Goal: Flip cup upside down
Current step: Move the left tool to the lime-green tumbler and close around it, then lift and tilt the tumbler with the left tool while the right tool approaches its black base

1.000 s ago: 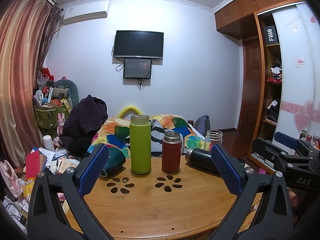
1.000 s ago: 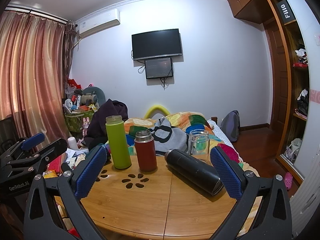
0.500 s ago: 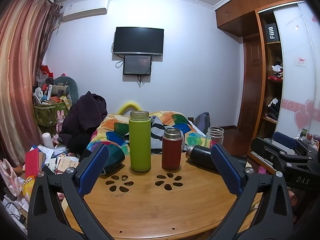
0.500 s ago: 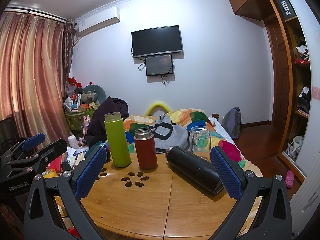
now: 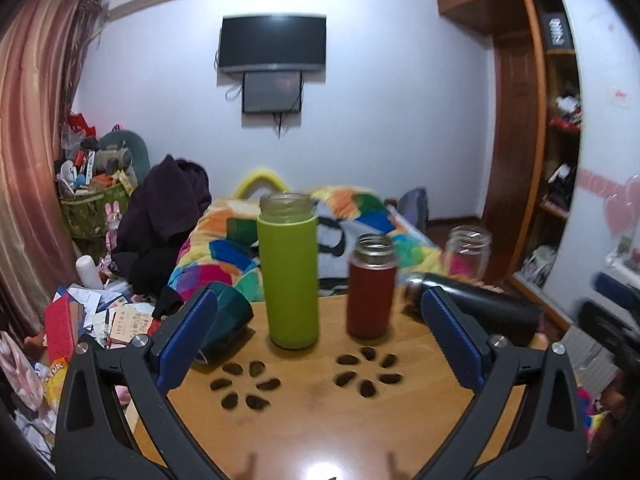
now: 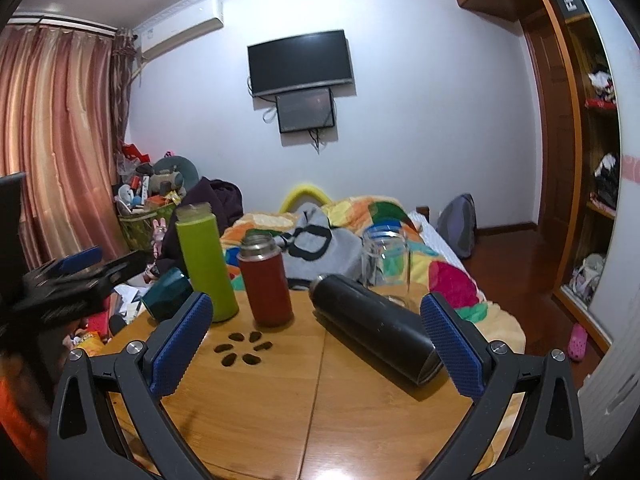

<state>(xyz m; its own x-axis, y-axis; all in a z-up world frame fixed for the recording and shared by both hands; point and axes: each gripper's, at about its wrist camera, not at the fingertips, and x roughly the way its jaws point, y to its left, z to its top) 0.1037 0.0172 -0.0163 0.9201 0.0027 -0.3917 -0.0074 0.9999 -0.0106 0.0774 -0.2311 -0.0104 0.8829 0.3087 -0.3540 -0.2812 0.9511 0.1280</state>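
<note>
Left wrist view: left gripper (image 5: pixel 318 334) gaped wide, holding nothing, above the wooden table (image 5: pixel 320 420).
Right wrist view: right gripper (image 6: pixel 316 346) equally wide, empty.
Cups: green cup (image 5: pixel 289 270), red cup (image 5: pixel 371 286) and glass cup (image 6: pixel 386 266) stood upright, mouths up; black cup (image 6: pixel 376 334) and teal cup (image 6: pixel 167 292) lay sideways.
Progress: none looked inverted; which cup was meant was unclear; grasp and flip remained.

1. Left tool (image 5: pixel 320 336): two matte black plastic arms with triangular cut-outs
2. Its fingers (image 5: pixel 188 336) wear blue pads with a fine dotted grip texture
3. Silver round-head screws sit at the arm joints
4. Right tool (image 6: pixel 316 344): same black frame, blue textured fingers (image 6: pixel 452 344), silver screws
</note>
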